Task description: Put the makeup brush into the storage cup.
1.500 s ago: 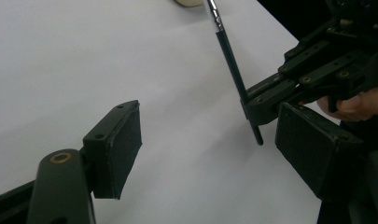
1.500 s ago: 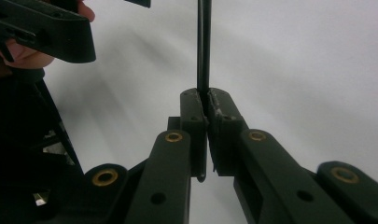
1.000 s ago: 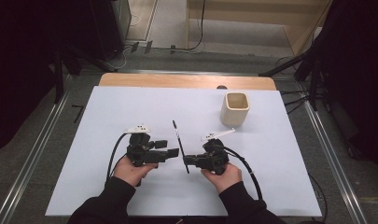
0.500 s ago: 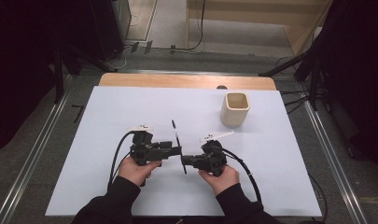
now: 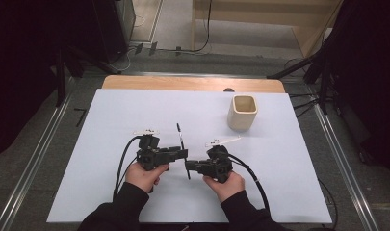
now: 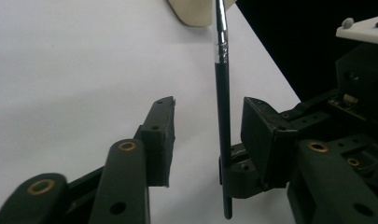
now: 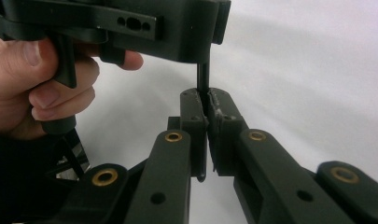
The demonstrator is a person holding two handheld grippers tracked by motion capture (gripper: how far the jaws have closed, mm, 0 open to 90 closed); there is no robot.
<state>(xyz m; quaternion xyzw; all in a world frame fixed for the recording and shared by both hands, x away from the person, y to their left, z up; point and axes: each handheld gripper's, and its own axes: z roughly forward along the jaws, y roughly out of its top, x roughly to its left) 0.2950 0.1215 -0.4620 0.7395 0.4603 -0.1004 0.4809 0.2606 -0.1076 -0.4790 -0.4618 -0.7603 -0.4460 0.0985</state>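
A thin black brush (image 5: 182, 144) with a silver band (image 6: 220, 44) stands nearly upright above the white table sheet (image 5: 110, 120). My right gripper (image 5: 188, 166) is shut on its lower end, and the handle (image 7: 203, 77) rises from the pressed jaws (image 7: 206, 107). My left gripper (image 5: 183, 154) reaches in from the left at the same spot. The handle (image 6: 222, 116) stands between its jaws (image 6: 210, 135), nearer the right pad, with a gap on both sides. These jaws have just been closing.
A beige square cup (image 5: 242, 112) stands upright at the back right of the sheet; its base is the cup (image 6: 196, 11) behind the brush. A wooden strip (image 5: 192, 84) runs along the far edge. Cables (image 5: 123, 159) trail from both grippers toward the person.
The left gripper's jaws have narrowed around the brush handle and edged slightly toward the right gripper. The right gripper and the brush have kept still.
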